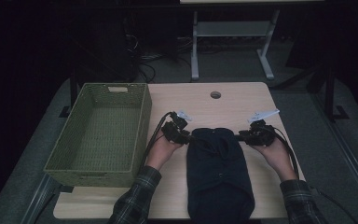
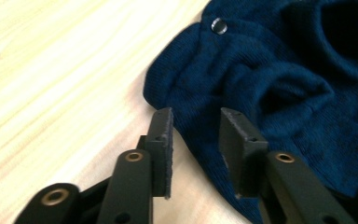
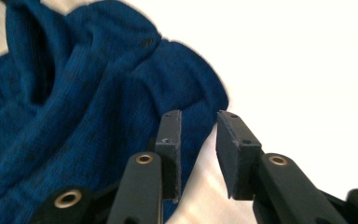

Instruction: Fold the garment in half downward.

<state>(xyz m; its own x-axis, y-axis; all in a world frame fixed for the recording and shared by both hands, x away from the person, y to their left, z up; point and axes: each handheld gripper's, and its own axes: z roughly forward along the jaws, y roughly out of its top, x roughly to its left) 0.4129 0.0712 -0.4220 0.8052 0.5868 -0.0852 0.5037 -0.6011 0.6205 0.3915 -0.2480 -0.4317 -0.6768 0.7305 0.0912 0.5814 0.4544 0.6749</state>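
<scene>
A dark blue knitted garment (image 1: 220, 175) lies folded into a long, narrow bundle on the desk (image 1: 242, 100), running from between the two grippers back toward the person's edge, so the folding looks largely done. The left gripper (image 1: 184, 136) sits just beside the garment's upper left corner, and its own view has the jaws standing partly apart with the ribbed edge (image 2: 186, 100) lying loose just beyond the tips, no cloth pinched between them. The right gripper (image 1: 243, 136) mirrors it at the upper right corner: jaws a modest gap apart, the blue knit (image 3: 98, 98) just ahead and to one side, nothing gripped. Both corners, then, appear released (a small snap button (image 2: 219, 25) shows near the left one). What seems left, as I judge it, is either one more fold or carrying the bundle to the green woven basket (image 1: 142, 128), which stands empty on the far side of the left gripper.
</scene>
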